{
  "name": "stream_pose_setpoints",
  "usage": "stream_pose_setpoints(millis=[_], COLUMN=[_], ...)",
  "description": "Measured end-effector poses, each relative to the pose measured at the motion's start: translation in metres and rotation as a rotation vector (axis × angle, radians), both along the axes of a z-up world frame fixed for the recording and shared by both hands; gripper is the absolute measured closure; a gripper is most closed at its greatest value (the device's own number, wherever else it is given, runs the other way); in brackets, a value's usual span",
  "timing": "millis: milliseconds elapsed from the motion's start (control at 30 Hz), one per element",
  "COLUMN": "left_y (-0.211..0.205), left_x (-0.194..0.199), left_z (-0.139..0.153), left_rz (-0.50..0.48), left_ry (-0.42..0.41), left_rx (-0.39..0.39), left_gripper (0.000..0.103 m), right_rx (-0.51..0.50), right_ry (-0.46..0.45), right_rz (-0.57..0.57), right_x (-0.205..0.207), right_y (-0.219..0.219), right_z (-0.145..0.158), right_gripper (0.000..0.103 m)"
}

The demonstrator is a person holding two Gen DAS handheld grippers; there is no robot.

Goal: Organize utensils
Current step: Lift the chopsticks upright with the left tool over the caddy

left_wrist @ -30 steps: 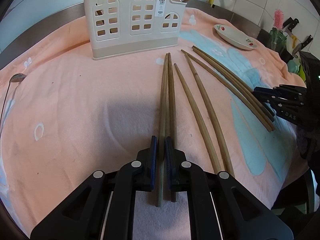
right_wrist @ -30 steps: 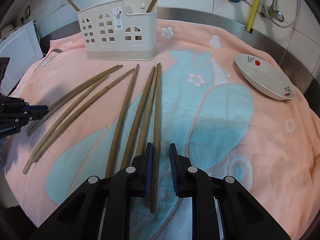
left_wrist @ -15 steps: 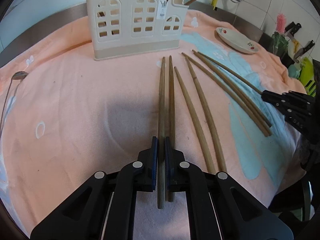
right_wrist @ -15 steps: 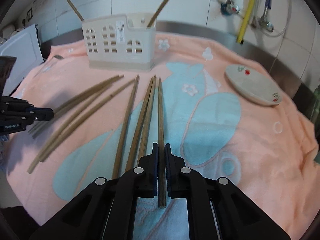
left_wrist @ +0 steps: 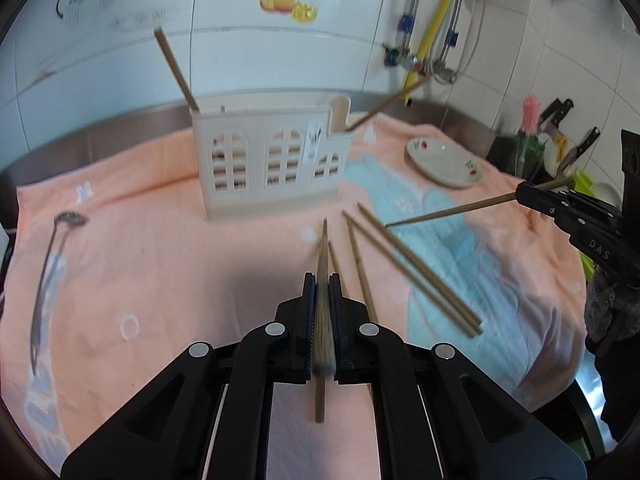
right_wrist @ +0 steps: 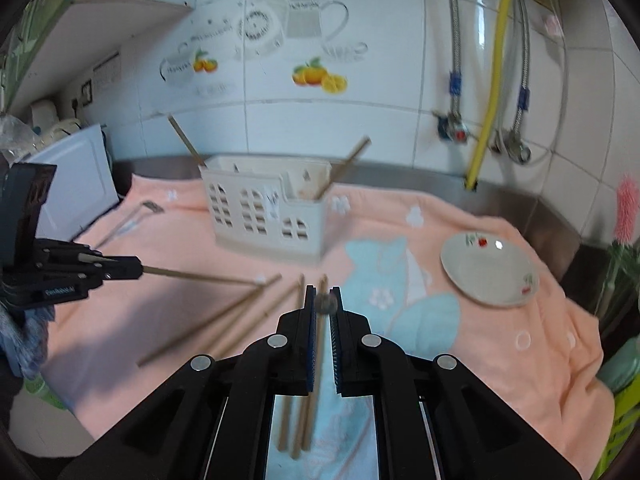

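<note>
Low in the centre of the left wrist view, the left gripper (left_wrist: 322,296) is pinching one chopstick (left_wrist: 323,256) between its pads; the stick runs straight up the frame from the jaws, its tip clear of the pink towel (left_wrist: 160,264) that covers the desk. Just right of it four more loose chopsticks (left_wrist: 416,272) lie on the towel, fanning toward the lower right. At the right edge of that view the right gripper (left_wrist: 524,194) is clamped on a second chopstick (left_wrist: 452,212), which slants down to the left with its tip near the cloth.

From the right wrist view, that gripper (right_wrist: 323,300) sits at lower centre, its jaws pressed onto the second chopstick, seen end-on as a blurred round tip between the pads. The left gripper (right_wrist: 138,270) shows at the left edge with its stick pointing right. The cream utensil holder (right_wrist: 264,212) stands above centre with two chopsticks leaning in it, a plate (right_wrist: 488,272) at right, a spoon (left_wrist: 48,280) at far left.
</note>
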State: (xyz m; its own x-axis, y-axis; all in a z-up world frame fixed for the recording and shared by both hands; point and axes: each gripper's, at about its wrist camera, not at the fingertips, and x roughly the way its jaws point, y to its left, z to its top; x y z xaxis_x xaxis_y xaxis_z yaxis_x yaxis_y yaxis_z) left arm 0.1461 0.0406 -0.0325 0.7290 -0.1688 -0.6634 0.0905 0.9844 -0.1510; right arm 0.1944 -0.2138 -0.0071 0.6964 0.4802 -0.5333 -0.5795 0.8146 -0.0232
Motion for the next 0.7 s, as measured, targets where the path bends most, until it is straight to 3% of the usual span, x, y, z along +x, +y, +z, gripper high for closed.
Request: stream_pose_setpoints(millis=[367,533,700], left_y=[0.016,0.018,0.024], left_x=[0.015,0.023,0.036], left_z=[0.063,0.103,0.15], left_rz=[0.008,0.015,0.055], left_ry=[-0.093,-0.162,-0.254], left_rx=[-0.035,-0.007,0.038], left_gripper=[0.098,0.098,0.098], right_rx=[0.03,0.032,0.02], right_ry=[-0.012,-0.011,0.005], right_rz=[0.071,0.096,0.099], right_x=[0.029,0.046,0.064], right_y=[0.021,0.035,0.048], right_z=[0.077,0.111,0.122], right_gripper=[0.097,0.097,0.097])
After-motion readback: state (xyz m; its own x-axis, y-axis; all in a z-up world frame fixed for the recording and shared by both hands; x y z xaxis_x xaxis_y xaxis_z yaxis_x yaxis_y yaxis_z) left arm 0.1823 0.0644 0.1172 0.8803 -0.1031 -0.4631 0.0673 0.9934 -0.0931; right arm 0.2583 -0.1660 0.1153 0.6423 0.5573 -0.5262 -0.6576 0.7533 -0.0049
